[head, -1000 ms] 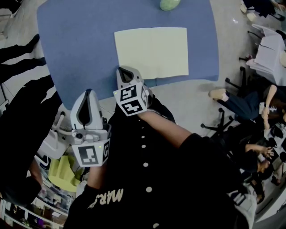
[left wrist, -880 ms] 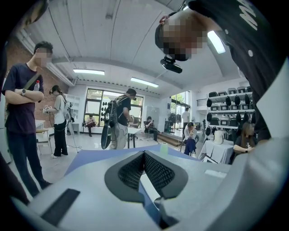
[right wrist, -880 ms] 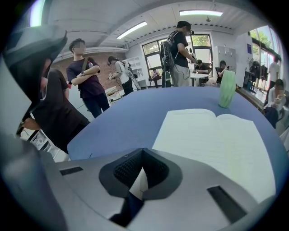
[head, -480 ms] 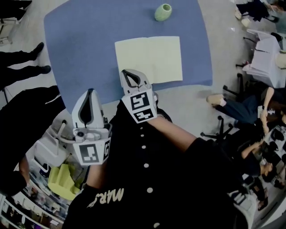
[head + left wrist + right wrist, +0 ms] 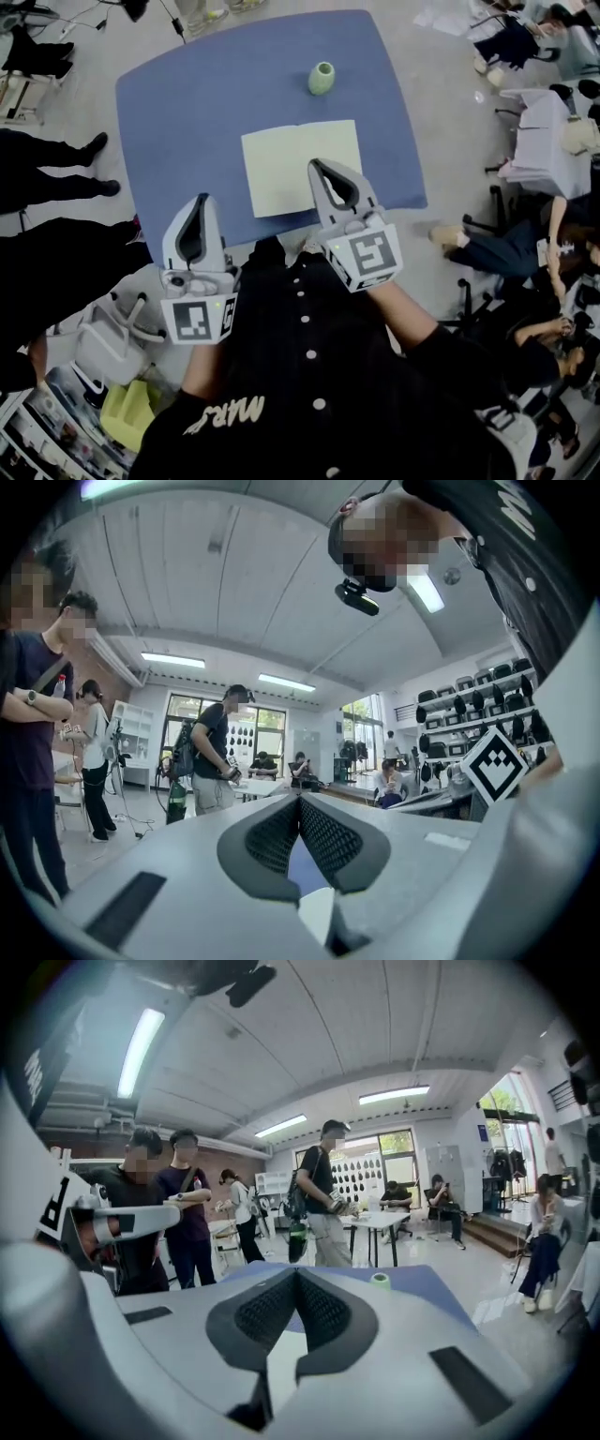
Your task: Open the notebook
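Observation:
A pale yellow notebook (image 5: pixel 300 167) lies flat on the blue table (image 5: pixel 187 112), with a faint fold line down its middle. My right gripper (image 5: pixel 319 167) is held above the notebook's near edge, shut, with nothing between its fingers. In the right gripper view the notebook (image 5: pixel 272 1363) shows pale below the closed jaws (image 5: pixel 296 1274). My left gripper (image 5: pixel 200 201) hangs over the table's near left edge, shut and empty, well left of the notebook. Its own view looks level across the room; blue table (image 5: pixel 305 869) shows under its touching tips (image 5: pixel 300 799).
A small green vase (image 5: pixel 322 78) stands on the table beyond the notebook; it also shows in the right gripper view (image 5: pixel 380 1280). Several people (image 5: pixel 56 169) stand left of the table. Seated people and chairs (image 5: pixel 506 234) fill the right side. A yellow-green bin (image 5: pixel 127 408) sits lower left.
Both grippers have risen, the right one more, and it has swung rightward over the notebook's near edge. The table looks smaller and farther, and the whole vase is now in view.

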Tool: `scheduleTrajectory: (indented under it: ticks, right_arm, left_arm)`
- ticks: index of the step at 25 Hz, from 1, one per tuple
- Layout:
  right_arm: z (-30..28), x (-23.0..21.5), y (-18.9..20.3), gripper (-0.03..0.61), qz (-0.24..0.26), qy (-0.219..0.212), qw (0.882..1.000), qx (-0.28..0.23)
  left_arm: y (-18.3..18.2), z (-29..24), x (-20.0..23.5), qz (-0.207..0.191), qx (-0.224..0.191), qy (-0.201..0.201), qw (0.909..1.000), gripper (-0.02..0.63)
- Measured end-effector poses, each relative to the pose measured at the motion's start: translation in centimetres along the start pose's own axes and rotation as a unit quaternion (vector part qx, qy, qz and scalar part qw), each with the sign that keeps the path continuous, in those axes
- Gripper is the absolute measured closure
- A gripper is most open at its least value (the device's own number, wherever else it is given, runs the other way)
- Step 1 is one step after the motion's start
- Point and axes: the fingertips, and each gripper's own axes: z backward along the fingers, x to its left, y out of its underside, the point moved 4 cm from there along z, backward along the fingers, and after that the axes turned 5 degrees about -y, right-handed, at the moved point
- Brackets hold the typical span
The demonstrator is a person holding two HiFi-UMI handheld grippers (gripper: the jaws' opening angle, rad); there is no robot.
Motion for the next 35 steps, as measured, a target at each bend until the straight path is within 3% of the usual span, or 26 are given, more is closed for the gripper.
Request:
scheduleTrajectory:
  ticks: [7, 16, 24, 35]
  right_arm:
    - [7.5, -4.9, -4.7, 0.575, 0.042, 0.055, 0.992, -0.104]
    - [15.0, -8.1, -9.2, 0.575, 0.068, 0.110, 0.972, -0.197]
    - [17.9, -9.2, -9.5, 0.577, 0.080, 0.138, 0.964, -0.215]
    - [16.8, -8.6, -10.4, 0.577, 0.086, 0.136, 0.964, -0.211]
  left_arm:
    - [-2.6, 0.7, -0.2, -0.002, -0.018, 0.001, 0.9998, 0.611]
    - [-5.6, 1.2, 0.5, -0.022, -0.045, -0.011, 0.9987, 0.611]
    - [-6.9, 2.0, 0.7, -0.037, -0.054, -0.019, 0.9977, 0.611]
    - [-8.2, 1.5, 1.0, -0.046, -0.062, -0.017, 0.9968, 0.611]
